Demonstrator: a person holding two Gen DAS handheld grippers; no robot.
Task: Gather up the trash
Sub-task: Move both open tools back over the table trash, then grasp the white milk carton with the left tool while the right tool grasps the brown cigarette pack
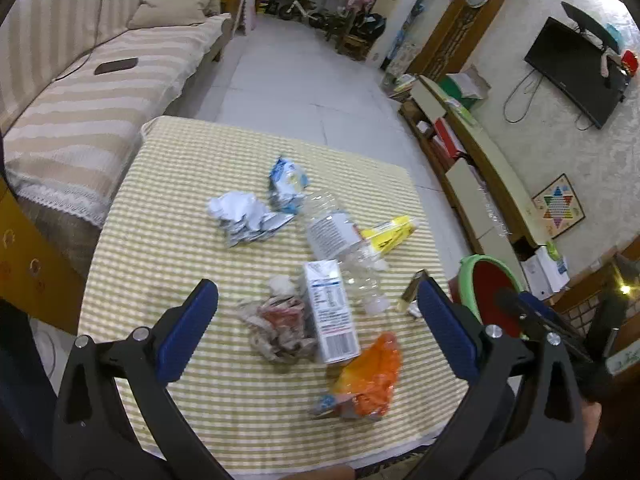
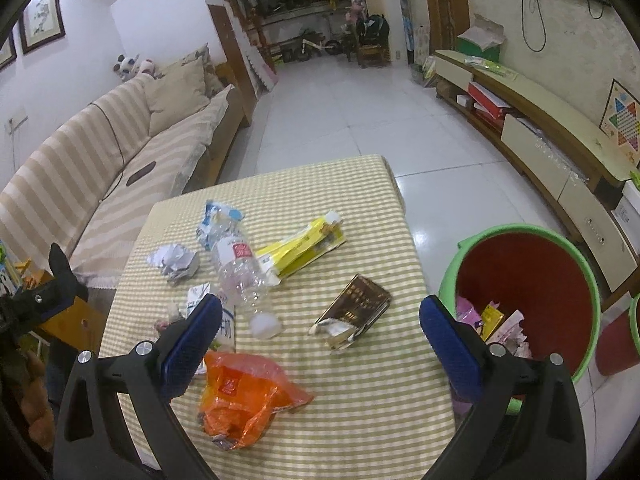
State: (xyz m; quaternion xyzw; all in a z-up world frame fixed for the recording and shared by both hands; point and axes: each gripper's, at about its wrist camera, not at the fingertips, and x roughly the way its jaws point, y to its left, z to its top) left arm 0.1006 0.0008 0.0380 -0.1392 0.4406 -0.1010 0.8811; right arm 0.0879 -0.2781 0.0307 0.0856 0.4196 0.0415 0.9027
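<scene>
Trash lies on a table with a yellow checked cloth (image 1: pixel 192 184). In the left wrist view my left gripper (image 1: pixel 318 300) is open above a white carton (image 1: pixel 330 312), a crumpled wrapper (image 1: pixel 276 328) and an orange bag (image 1: pixel 372 376). A clear bottle (image 1: pixel 340 240), a yellow pack (image 1: pixel 388 234), white crumpled paper (image 1: pixel 240 216) and a blue-white wrapper (image 1: pixel 288 184) lie farther away. My right gripper (image 2: pixel 320 316) is open and empty above a brown box (image 2: pixel 356 308), with the orange bag (image 2: pixel 244 396) near its left finger. The bottle (image 2: pixel 244 272) and yellow pack (image 2: pixel 300 248) lie beyond.
A green bin with a red inside (image 2: pixel 524 292) stands on the floor right of the table and holds several pieces of trash. A striped sofa (image 2: pixel 100 168) runs along the left. A low TV cabinet (image 2: pixel 540 140) lines the right wall.
</scene>
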